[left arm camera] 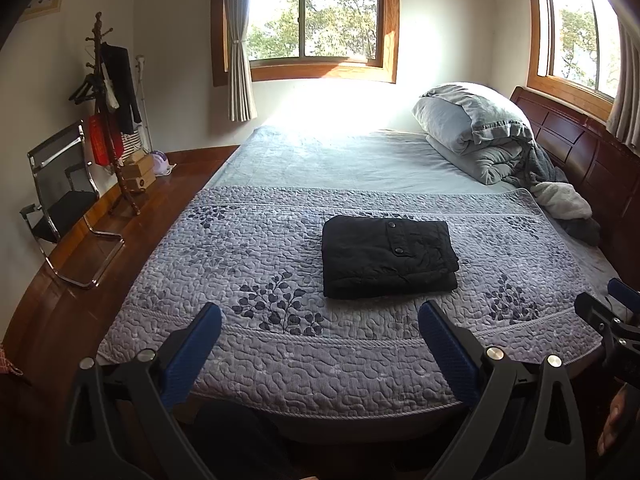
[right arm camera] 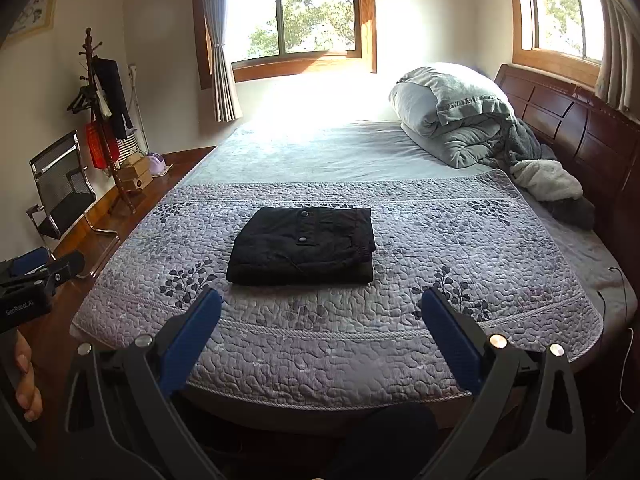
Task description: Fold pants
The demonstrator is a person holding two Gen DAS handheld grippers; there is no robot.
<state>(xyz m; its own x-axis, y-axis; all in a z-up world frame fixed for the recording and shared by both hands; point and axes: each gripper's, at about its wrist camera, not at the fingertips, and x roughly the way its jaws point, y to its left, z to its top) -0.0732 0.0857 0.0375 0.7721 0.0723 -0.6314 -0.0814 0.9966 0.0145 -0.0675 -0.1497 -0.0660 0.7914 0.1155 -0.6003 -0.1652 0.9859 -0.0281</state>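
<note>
Black pants (left arm camera: 388, 256) lie folded into a compact rectangle on the grey quilted bedspread (left arm camera: 280, 344), with two snap buttons showing on top. They also show in the right wrist view (right arm camera: 304, 246). My left gripper (left arm camera: 320, 312) is open and empty, held back near the foot edge of the bed, short of the pants. My right gripper (right arm camera: 322, 300) is open and empty too, at about the same distance. The right gripper also shows at the right edge of the left wrist view (left arm camera: 616, 312), and the left gripper at the left edge of the right wrist view (right arm camera: 40, 268).
A rolled grey duvet (left arm camera: 476, 128) and loose blankets (left arm camera: 564, 200) lie by the dark wooden headboard (left arm camera: 580, 140) at the right. A chair (left arm camera: 64, 200), coat stand (left arm camera: 108, 112) and boxes (left arm camera: 138, 174) stand on the wooden floor at the left.
</note>
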